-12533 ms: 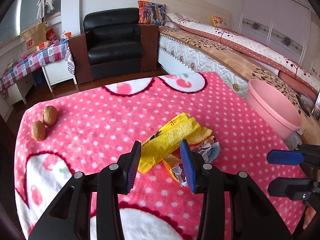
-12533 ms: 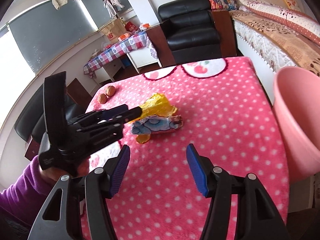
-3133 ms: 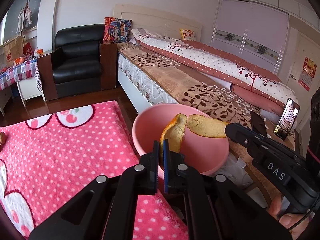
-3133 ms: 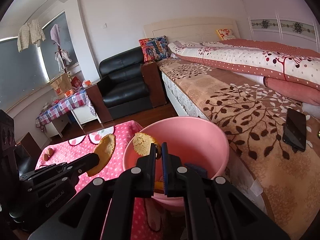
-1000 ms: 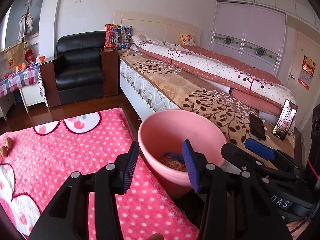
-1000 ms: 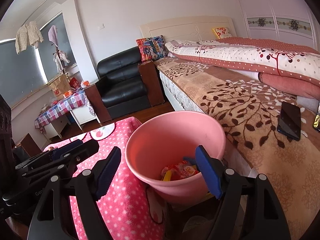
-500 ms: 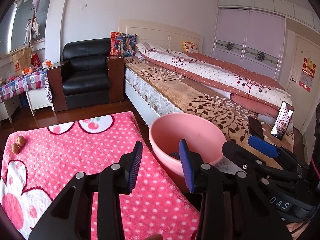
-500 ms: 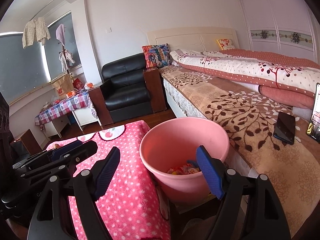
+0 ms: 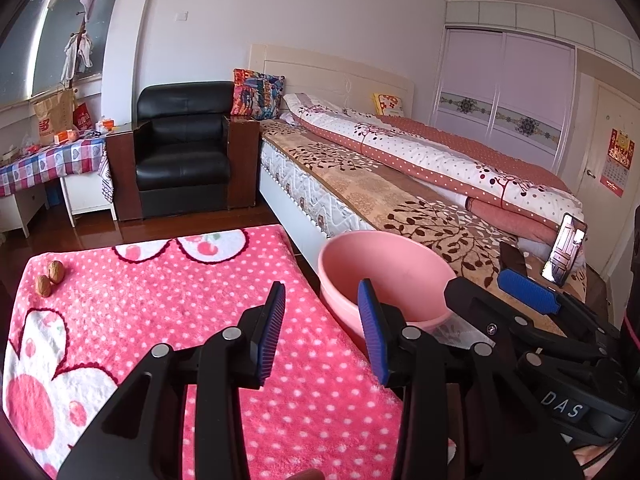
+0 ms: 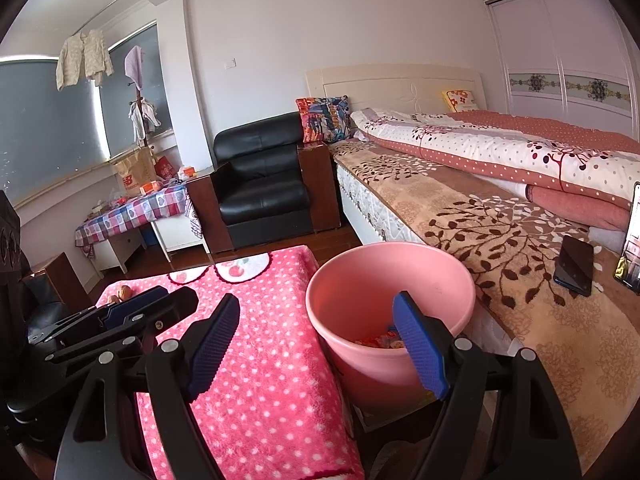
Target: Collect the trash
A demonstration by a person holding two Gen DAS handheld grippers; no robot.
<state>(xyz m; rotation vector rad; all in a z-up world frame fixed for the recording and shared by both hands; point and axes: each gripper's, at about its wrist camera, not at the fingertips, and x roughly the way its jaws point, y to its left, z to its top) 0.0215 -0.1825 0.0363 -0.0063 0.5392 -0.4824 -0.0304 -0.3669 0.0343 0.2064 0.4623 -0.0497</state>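
Two walnuts (image 9: 50, 278) on pink dotted blanket (image 9: 192, 304)

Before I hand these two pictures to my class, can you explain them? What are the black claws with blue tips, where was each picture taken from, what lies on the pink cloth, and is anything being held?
The claws are hand-held grippers, one in each of a person's hands, each carrying a wide-angle camera that looks along its two fingers. One picture looks past the left gripper, the other past the right gripper; each also shows the other gripper at its edge. Both stand open and hold nothing. On the pink dotted cloth only two walnuts lie, at the far corner. Beside the cloth, next to the bed, stands a pink bucket with wrappers at its bottom.
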